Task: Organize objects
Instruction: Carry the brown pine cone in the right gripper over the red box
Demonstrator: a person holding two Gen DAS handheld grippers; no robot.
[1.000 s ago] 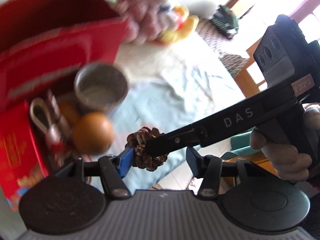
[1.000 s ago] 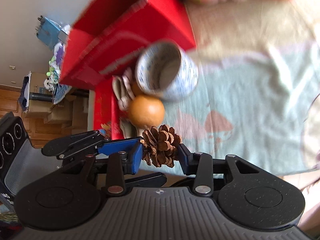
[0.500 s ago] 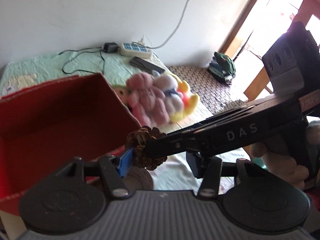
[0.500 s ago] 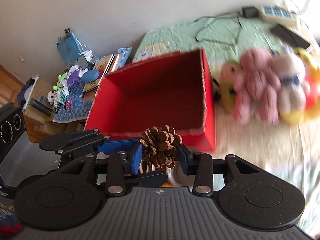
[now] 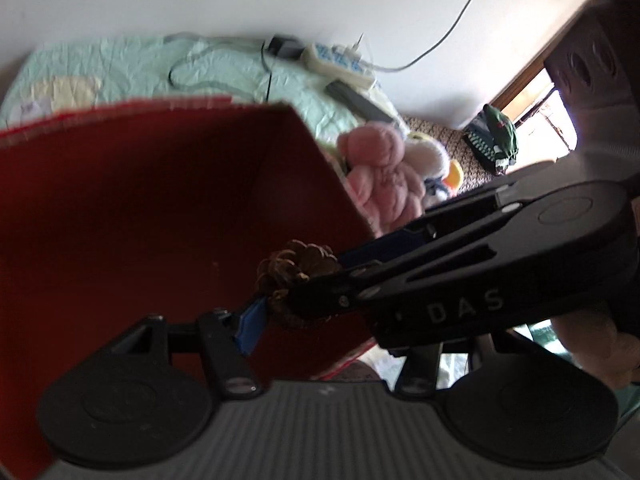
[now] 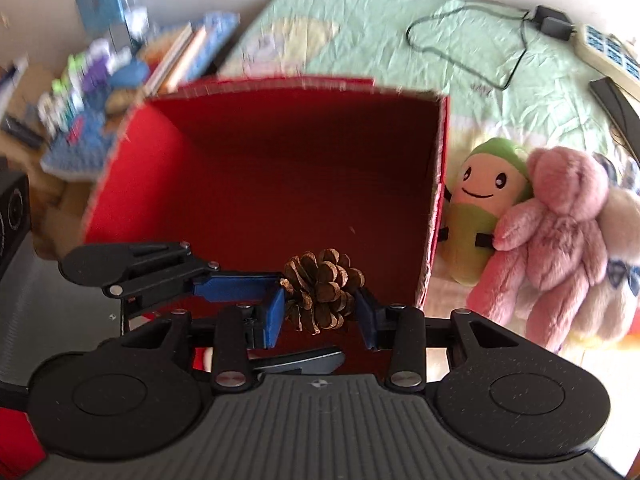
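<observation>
Left to right, right wrist view: a blurred clutter of books and small items [image 6: 120,68] lies far left, beyond the red box [image 6: 132,168]. The box stands open-topped, its interior bare and dark. The left gripper [image 6: 276,284] reaches in from the left, one blue finger just beside the pine cone [image 6: 322,290]; whether its jaws are parted or closed cannot be told. The right gripper [image 6: 320,312] clamps the pine cone between its blue pads, above the box's near edge. The cone's long axis cannot be told; scales splay outward. Right of the box wall, a green plush doll [image 6: 478,216] and a pink plush bear [image 6: 556,232] lean together. A power strip [image 6: 608,56] lies far right on the green sheet [image 6: 400,28].
</observation>
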